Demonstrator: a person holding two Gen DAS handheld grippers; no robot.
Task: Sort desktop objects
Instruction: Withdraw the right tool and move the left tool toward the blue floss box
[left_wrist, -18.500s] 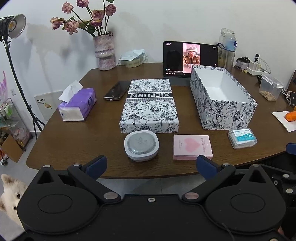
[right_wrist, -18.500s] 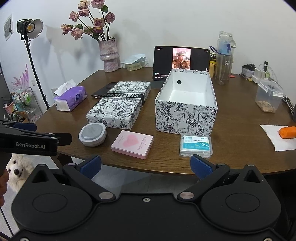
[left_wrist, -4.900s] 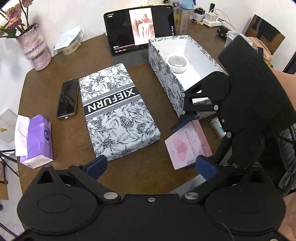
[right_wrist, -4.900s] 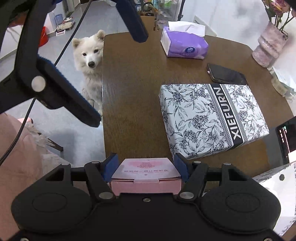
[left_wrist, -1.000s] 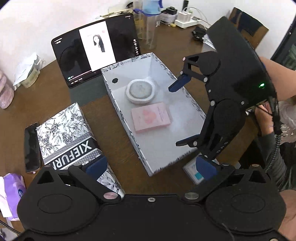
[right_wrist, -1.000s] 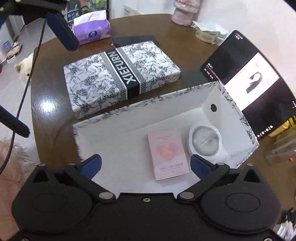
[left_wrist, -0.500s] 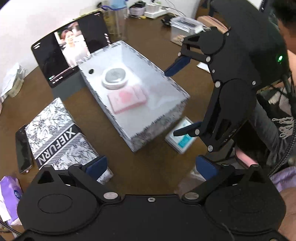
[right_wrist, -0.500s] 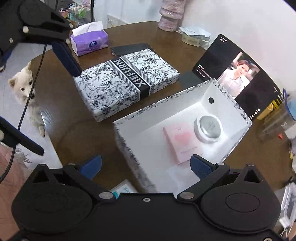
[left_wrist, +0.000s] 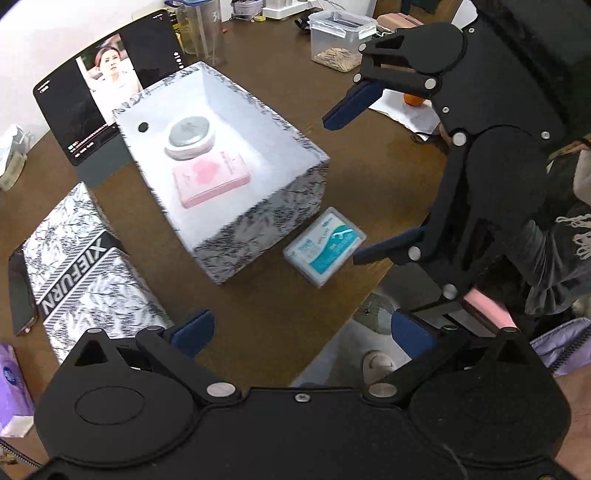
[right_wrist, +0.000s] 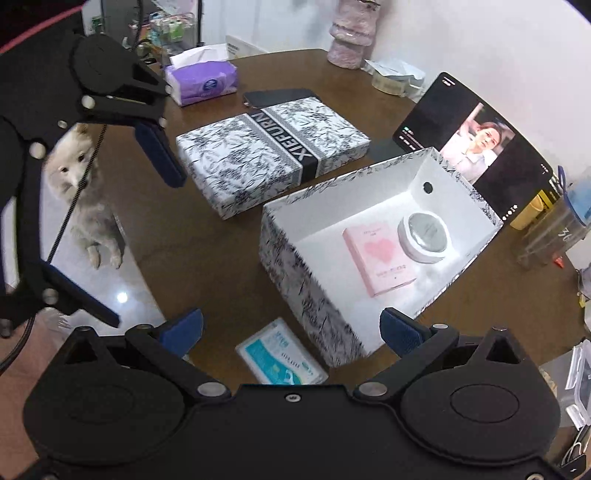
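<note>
The teal-labelled floss-pick case lies on the table just outside the open floral box's near wall, at 6 o'clock of the right gripper, whose jaws gape wide and empty. It should drop straight down, straddling the case's short sides. The left gripper is likewise spread, empty. Inside the box: one pink card box, one round white tin. One lid lies at 11 o'clock.

- floral-print open box: upright on surface, lid off
- pink heart box: flat inside, touching round white case
- teal-label clear pack: on surface, just beside box
</note>
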